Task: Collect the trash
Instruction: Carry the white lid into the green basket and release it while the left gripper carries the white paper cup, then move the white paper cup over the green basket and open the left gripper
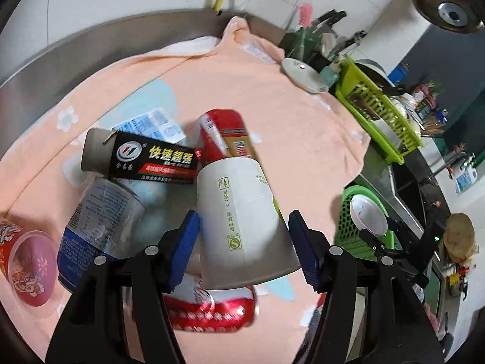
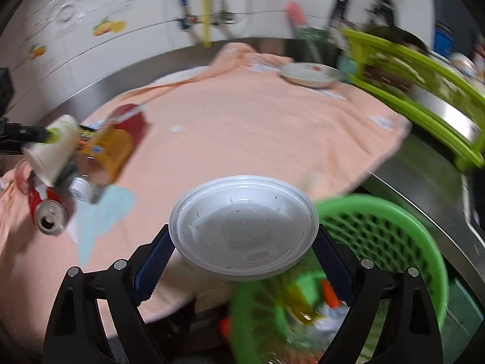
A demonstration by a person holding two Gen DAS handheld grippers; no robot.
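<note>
A white paper cup [image 1: 239,212] with green print hangs upside down between the blue pads of my left gripper [image 1: 243,227], which is shut on its sides above the trash pile. Below it lie a red can [image 1: 212,306], a black box [image 1: 145,160], a red carton [image 1: 224,133] and a crushed clear bottle with a blue label [image 1: 100,212]. My right gripper [image 2: 243,238] is shut on a white plastic lid [image 2: 242,221], held at the near rim of the green basket [image 2: 394,236]. The basket holds several pieces of trash, blurred.
A peach towel [image 1: 272,106] covers the steel counter. A red-and-pink cup [image 1: 27,267] lies at the left edge. A white plate [image 2: 309,72] sits at the towel's far end, beside a lime-green dish rack [image 2: 424,91]. A tiled wall with pipes stands behind.
</note>
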